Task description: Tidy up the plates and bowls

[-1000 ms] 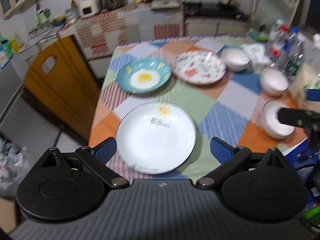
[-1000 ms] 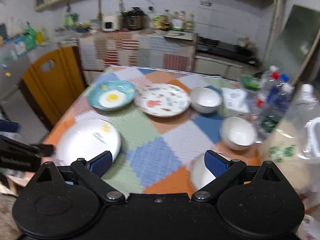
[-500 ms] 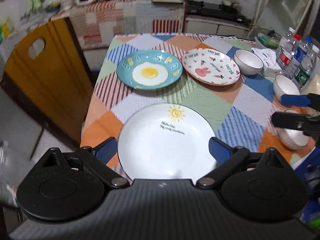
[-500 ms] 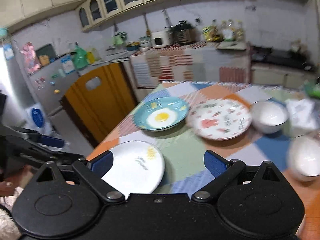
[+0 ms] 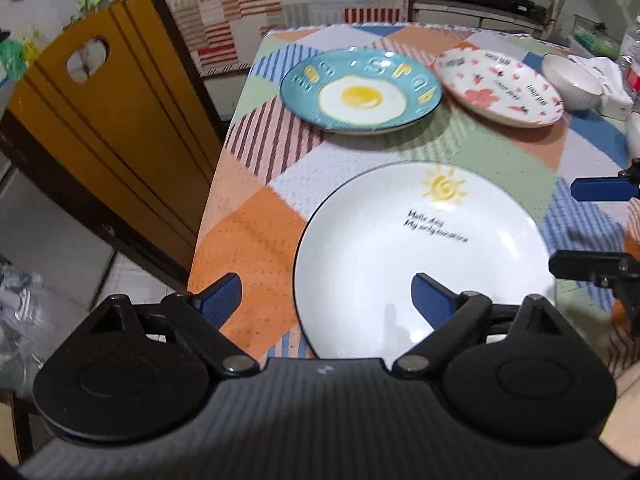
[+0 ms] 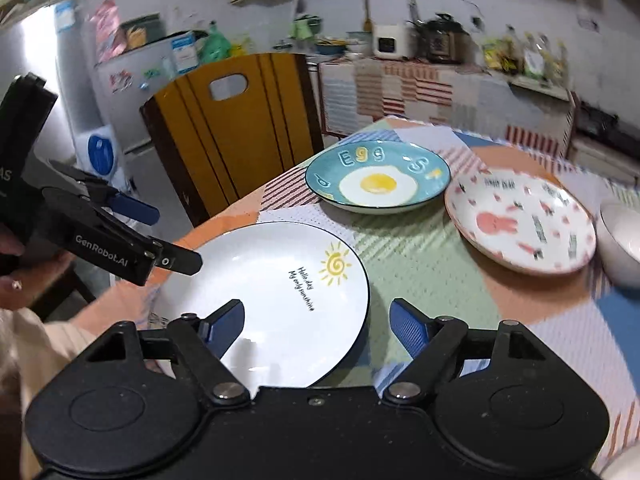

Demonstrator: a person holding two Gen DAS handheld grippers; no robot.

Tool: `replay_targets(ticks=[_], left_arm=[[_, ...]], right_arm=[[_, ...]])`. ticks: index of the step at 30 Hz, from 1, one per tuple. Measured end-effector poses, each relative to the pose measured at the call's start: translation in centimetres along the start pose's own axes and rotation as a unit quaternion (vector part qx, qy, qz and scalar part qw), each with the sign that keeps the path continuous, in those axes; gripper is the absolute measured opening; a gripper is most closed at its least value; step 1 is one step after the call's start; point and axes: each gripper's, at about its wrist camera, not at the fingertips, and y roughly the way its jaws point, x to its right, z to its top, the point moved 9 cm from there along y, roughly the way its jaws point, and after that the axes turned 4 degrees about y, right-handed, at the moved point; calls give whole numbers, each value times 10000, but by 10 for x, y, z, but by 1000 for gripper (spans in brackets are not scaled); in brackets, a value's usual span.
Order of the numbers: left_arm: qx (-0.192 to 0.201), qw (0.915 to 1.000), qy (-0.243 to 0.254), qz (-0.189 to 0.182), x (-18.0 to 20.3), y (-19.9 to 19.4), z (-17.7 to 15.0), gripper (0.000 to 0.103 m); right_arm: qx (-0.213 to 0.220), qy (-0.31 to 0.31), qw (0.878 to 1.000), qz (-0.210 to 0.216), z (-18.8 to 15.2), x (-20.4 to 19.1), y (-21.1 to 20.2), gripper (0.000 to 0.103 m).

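Note:
A white plate with a sun drawing point(image 5: 424, 252) point(image 6: 272, 292) lies at the table's near corner. Beyond it lie a teal fried-egg plate point(image 5: 362, 92) point(image 6: 378, 182) and a pink rabbit plate point(image 5: 500, 88) point(image 6: 520, 220). A white bowl point(image 5: 572, 84) point(image 6: 622, 248) stands to the right of them. My left gripper point(image 5: 326, 298) is open and empty, straddling the white plate's near left rim. My right gripper point(image 6: 316, 320) is open and empty, over the same plate's near right rim. Each gripper shows in the other's view, the right point(image 5: 596, 228) and the left point(image 6: 160, 236).
A checked cloth covers the table point(image 5: 256, 236). A yellow wooden chair back point(image 5: 108, 120) point(image 6: 232, 128) stands at the table's left side. Plastic bottles point(image 5: 632, 52) stand at the far right. A counter with appliances point(image 6: 420, 80) runs along the back wall.
Both grippers have moved toward the white sun plate and swung left. The left one now sits lower and closer over its left rim. The far bowls have left the right wrist view.

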Motion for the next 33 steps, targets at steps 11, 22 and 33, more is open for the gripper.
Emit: replay_targets(ticks=[11, 22, 33], left_arm=[[-358, 9975, -600, -66, -13, 32, -25, 91], [-500, 9959, -686, -297, 0, 37, -30, 43], [-501, 9939, -916, -347, -1, 38, -31, 43]], right_arm=[[-630, 1185, 9901, 412, -29, 39, 43, 58], [-697, 1346, 9851, 809, -35, 41, 53, 25], [-671, 1683, 9787, 967, -37, 41, 57, 22]])
